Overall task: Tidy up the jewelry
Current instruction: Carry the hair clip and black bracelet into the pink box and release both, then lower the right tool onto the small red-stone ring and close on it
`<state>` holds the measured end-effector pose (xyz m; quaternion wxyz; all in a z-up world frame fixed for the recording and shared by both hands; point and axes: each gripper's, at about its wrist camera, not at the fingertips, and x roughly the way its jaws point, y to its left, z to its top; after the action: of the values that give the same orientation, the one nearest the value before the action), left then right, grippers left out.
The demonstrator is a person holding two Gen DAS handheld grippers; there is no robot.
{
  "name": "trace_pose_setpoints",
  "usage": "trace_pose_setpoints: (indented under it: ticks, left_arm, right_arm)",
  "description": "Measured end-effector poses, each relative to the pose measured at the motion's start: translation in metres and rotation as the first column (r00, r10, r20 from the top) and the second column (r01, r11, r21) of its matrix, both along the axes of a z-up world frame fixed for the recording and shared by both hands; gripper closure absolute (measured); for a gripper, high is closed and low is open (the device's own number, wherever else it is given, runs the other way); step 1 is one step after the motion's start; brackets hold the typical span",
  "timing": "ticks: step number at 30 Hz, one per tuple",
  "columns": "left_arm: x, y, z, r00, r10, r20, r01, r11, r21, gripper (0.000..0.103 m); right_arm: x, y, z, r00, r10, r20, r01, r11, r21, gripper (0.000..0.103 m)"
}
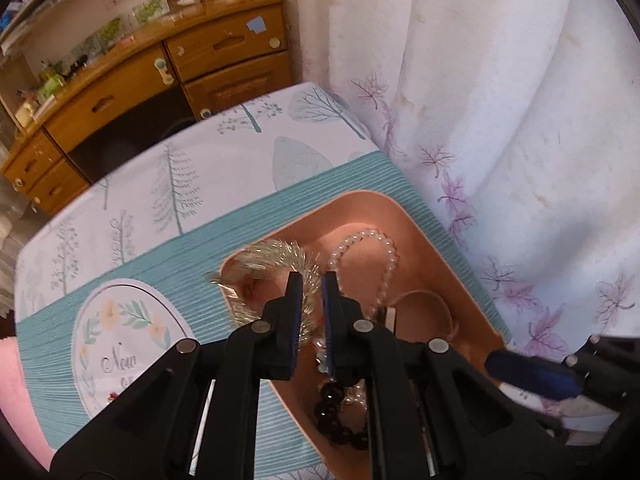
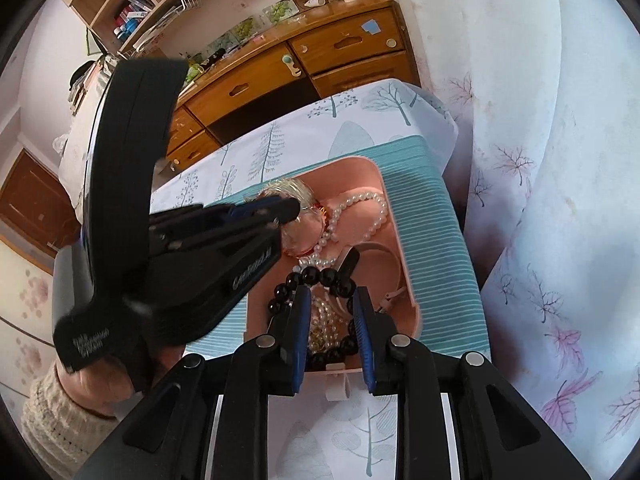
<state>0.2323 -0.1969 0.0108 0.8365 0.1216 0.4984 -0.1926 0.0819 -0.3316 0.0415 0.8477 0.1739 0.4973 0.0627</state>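
A pink tray (image 1: 448,248) sits on a teal mat and holds jewelry: a gold tinsel ring (image 1: 276,256), a clear bead bracelet (image 1: 384,248), a black bead bracelet (image 1: 340,412) and a pink bangle (image 1: 424,300). My left gripper (image 1: 311,280) hovers over the tinsel ring with jaws narrowly apart, nothing clearly held; it also shows in the right wrist view (image 2: 294,206). My right gripper (image 2: 331,296) is open over the black bead bracelet (image 2: 320,278), above the tray (image 2: 400,240) and beside the pearl beads (image 2: 372,216). Its blue pad (image 1: 532,372) shows in the left wrist view.
The table has a white cloth with tree prints (image 1: 180,176) and a teal striped mat (image 1: 200,264). A white curtain with purple leaves (image 1: 500,120) hangs close on the right. A wooden desk with drawers (image 1: 160,76) stands behind.
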Motion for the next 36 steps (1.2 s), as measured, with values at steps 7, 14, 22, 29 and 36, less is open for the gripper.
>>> trace_pose_setpoints:
  ticks: [7,14,22,29,36]
  left_arm:
    - [-0.003,0.021,0.012,1.000,0.014,0.011,-0.014,1.000,-0.002,0.089]
    - [-0.013,0.079,0.039,0.997,0.054,0.060,-0.054,0.999,-0.002,0.068]
    - [-0.038,0.162,0.060,0.991,0.116,0.069,-0.117,0.993,0.001,0.066]
    - [-0.063,0.225,0.046,0.981,0.188,0.048,-0.190,0.981,0.032,0.065]
    - [-0.077,0.272,0.016,0.966,0.260,0.011,-0.260,0.965,0.045,0.065]
  right_arm:
    - [-0.008,0.014,0.002,0.999,0.034,0.004,-0.033,0.999,-0.012,0.081]
    - [-0.012,0.044,0.013,0.995,0.094,0.015,-0.094,0.995,-0.032,0.081]
    - [-0.008,0.088,0.021,0.983,0.185,0.016,-0.185,0.982,-0.042,0.081]
    - [-0.002,0.136,0.019,0.961,0.278,-0.005,-0.278,0.959,-0.060,0.081]
    - [0.012,0.192,0.006,0.936,0.348,-0.043,-0.351,0.934,-0.067,0.081]
